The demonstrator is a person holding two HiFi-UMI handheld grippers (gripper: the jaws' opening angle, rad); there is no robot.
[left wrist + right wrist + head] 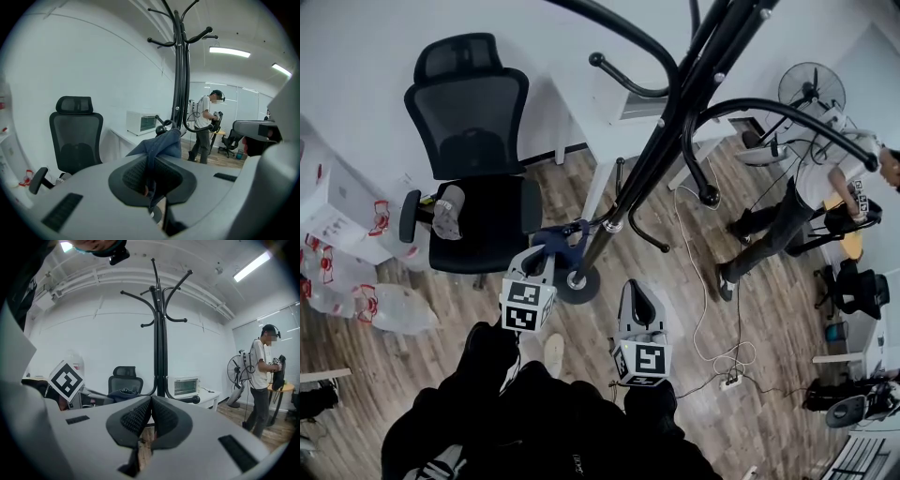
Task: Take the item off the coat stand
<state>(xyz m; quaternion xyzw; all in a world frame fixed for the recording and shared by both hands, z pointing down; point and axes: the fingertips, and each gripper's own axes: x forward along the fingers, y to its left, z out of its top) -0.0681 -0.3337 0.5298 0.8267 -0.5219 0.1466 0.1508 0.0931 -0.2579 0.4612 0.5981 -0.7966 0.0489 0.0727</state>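
Note:
The black coat stand [647, 150] rises from its round base [577, 284] on the wood floor; its hooks spread at the top [160, 296]. A blue cloth item [563, 241] hangs bunched at a low ball-tipped hook [161, 130], close against the pole. My left gripper [535, 256] is shut on this cloth [161, 145], which runs from between the jaws [151, 161] up toward the hook. Whether the cloth still rests on the hook I cannot tell. My right gripper [639, 296] hovers just right of the base, shut and empty [151, 401].
A black office chair [473, 141] stands left of the stand. Behind it is a white table [609, 117] with a small oven [142, 123]. A person [806, 206] stands at the right near a fan [811, 89]. A cable and power strip [731, 380] lie on the floor.

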